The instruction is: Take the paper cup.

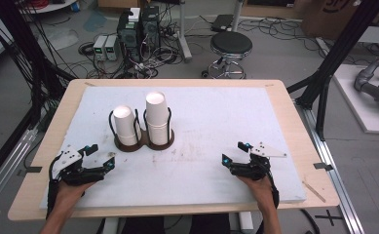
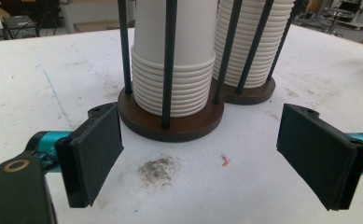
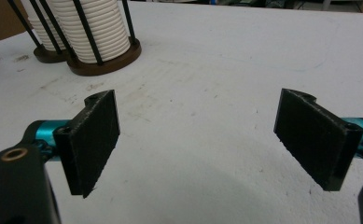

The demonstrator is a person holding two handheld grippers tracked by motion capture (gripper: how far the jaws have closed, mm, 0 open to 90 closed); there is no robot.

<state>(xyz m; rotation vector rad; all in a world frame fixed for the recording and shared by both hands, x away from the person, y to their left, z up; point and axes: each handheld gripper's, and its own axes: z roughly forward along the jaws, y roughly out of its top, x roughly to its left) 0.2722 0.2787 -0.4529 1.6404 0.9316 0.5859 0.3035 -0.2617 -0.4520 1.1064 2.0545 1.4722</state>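
Note:
Two stacks of white paper cups stand upside down in a brown two-ring holder (image 1: 128, 145) with black upright rods, left of the table's middle. The left cup stack (image 1: 124, 124) is shorter than the right cup stack (image 1: 157, 117). My left gripper (image 1: 102, 156) rests near the front left, open and empty, pointing at the holder (image 2: 179, 128) from close by. The left stack (image 2: 174, 70) rises just ahead of its jaws. My right gripper (image 1: 235, 153) lies at the front right, open with nothing between its jaws, and the holder (image 3: 100, 65) sits far off to its upper left.
A white foam board (image 1: 216, 122) covers a wooden table (image 1: 294, 122). A small dirt smudge (image 2: 158, 169) marks the board before the holder. Beyond the table are a black stool (image 1: 231, 46), computer boxes (image 1: 138, 29) and cables on the floor.

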